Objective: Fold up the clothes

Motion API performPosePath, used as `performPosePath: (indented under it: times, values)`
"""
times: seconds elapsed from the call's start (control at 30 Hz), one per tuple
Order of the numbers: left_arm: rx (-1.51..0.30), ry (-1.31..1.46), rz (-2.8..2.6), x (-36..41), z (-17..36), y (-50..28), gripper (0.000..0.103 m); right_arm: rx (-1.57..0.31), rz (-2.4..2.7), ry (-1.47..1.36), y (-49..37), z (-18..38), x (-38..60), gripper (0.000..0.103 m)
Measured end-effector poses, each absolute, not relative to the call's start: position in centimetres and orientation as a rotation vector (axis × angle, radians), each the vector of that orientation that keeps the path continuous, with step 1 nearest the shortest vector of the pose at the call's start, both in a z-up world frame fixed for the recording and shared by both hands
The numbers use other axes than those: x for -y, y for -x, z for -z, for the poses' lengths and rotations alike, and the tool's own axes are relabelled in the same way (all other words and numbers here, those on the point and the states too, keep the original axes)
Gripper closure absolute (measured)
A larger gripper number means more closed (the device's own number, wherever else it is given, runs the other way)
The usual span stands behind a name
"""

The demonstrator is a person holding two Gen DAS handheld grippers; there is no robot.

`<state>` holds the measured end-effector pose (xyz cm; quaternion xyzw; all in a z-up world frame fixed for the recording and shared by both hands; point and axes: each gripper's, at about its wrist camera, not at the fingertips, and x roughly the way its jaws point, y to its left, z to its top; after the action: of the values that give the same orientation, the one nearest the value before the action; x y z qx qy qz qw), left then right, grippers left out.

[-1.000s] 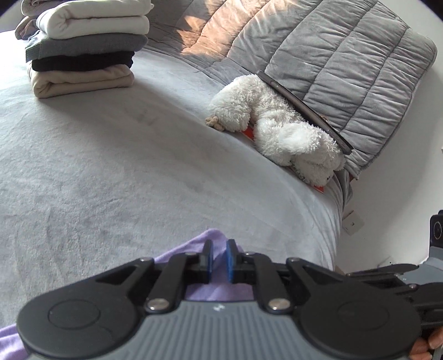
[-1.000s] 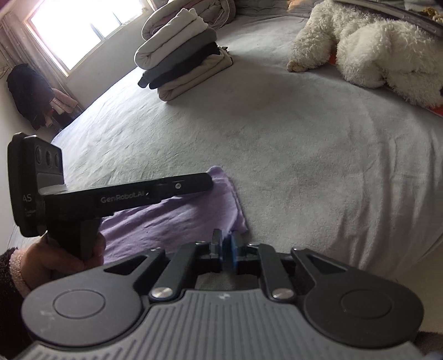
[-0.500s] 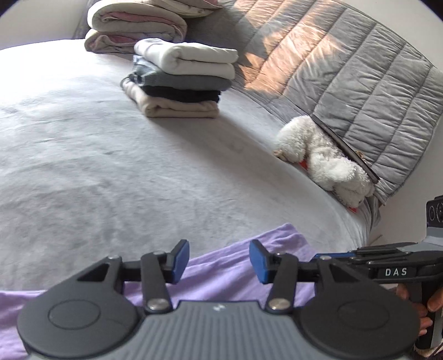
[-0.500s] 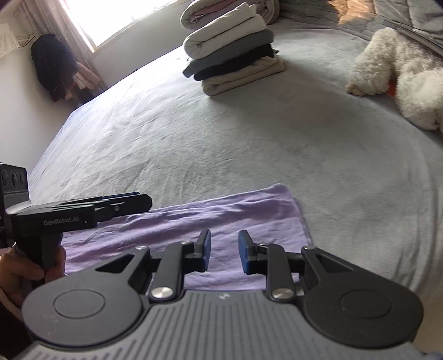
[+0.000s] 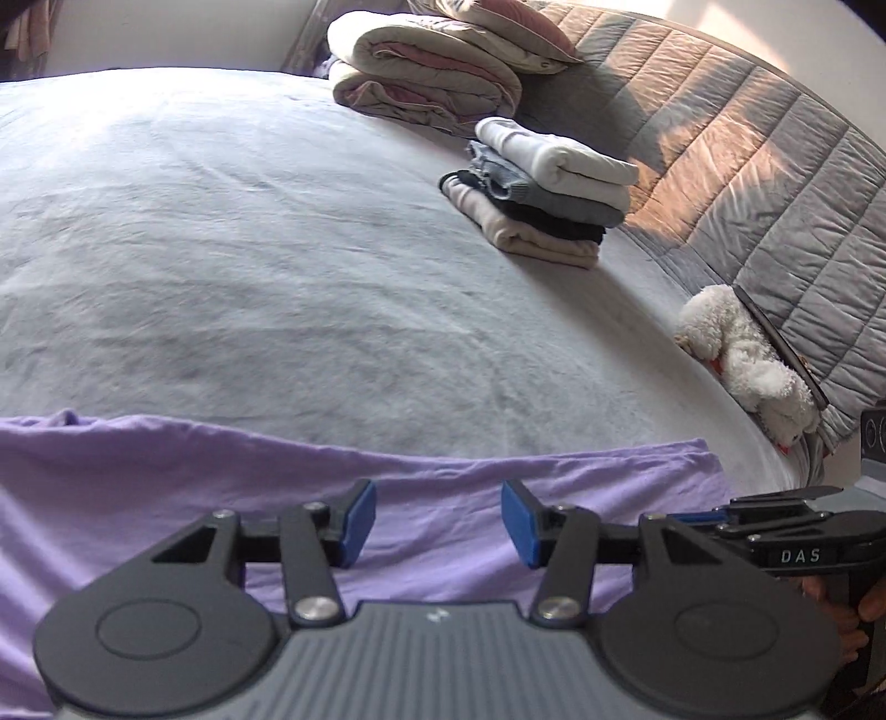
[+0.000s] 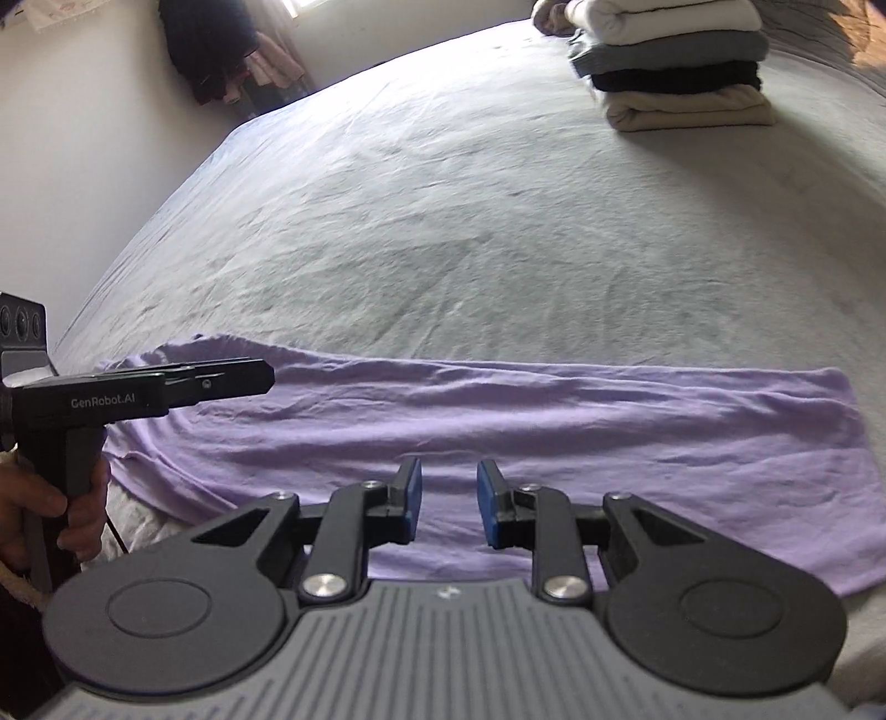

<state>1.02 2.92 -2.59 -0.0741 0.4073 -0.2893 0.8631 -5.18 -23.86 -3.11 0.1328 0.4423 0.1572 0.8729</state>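
- Four folded garments, white over grey over black over beige, make up the stack of folded clothes (image 5: 545, 202) at the far right of the grey plush bed cover (image 5: 249, 266), so that share of the job looks done
- One soft lilac garment (image 6: 498, 432) lies at the near edge as a long band, flat with light wrinkles; you would judge it part-folded, with shorter folds and the move to the stack left
- Your left gripper (image 5: 438, 523) hangs above it with jaws released, holding nothing; your right gripper (image 6: 449, 501) is likewise unclenched and empty
- Only the left wrist view shows the white fluffy toy dog (image 5: 745, 360), the quilted grey headboard (image 5: 775, 183) and the rolled pink-and-beige bedding (image 5: 426, 83)
- Only the right wrist view shows the band's full length, its curved left end and the dark clothes hanging by the wall (image 6: 216, 50)
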Motion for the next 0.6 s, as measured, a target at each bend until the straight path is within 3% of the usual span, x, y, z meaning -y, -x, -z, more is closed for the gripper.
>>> performPosePath:
  times: [0.6]
  values:
    - [-0.858, 0.283, 0.343, -18.2, 4.4, 5.2, 0.052, -0.992, -0.59, -0.162, 5.5, 4.3, 12.0, 0.074]
